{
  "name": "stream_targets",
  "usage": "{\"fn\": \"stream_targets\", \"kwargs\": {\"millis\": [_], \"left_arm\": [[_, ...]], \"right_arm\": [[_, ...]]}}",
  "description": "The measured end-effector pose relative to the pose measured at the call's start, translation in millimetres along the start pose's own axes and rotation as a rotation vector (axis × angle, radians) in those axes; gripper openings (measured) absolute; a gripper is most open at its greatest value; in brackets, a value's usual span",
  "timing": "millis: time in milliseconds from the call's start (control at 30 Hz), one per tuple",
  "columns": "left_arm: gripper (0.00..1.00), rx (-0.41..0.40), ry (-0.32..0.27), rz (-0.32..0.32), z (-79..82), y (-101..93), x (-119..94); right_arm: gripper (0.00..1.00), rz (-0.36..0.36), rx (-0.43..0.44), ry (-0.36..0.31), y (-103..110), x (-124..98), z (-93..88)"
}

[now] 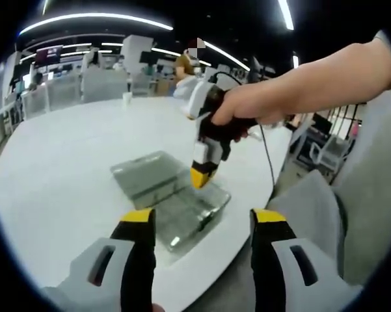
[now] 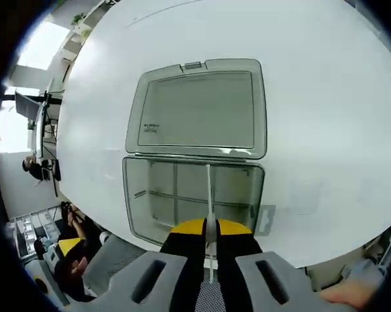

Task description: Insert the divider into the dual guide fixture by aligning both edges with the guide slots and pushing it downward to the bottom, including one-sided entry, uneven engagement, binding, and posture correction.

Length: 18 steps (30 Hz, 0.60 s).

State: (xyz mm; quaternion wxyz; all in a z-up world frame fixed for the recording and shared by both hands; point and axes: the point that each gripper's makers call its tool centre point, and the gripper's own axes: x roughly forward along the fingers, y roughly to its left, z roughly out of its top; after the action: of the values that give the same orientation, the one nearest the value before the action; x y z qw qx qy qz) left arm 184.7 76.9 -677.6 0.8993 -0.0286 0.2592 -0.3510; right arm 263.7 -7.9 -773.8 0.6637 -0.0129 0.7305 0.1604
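- Yellow-tipped right claw (image 2: 210, 229) is pinched narrow on the thin divider (image 2: 209, 195), standing edge-on over the clear box (image 2: 192, 195).
- Box lid (image 2: 198, 107) lies flat open behind it on the white table (image 2: 325, 97).
- Left claw (image 1: 205, 218) gapes wide, holding nothing, short of the box.

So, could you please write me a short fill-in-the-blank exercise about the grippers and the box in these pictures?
1. The right gripper is shut on a thin ____ held over the clear box.
2. The box's hinged lid lies ____ on the white table.
3. The left gripper has its jaws ____ and holds nothing.
4. The tips of both grippers are coloured ____.

Missing words: divider; open; open; yellow
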Motion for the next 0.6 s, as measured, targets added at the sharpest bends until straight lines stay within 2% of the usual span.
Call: {"fn": "stream_targets", "kwargs": {"millis": [600], "left_arm": [[0.56,-0.002,-0.003,0.002,0.6,2.1,0.9]], "right_arm": [[0.00,-0.008,0.024,0.018,4.3,-2.6,-6.5]]}}
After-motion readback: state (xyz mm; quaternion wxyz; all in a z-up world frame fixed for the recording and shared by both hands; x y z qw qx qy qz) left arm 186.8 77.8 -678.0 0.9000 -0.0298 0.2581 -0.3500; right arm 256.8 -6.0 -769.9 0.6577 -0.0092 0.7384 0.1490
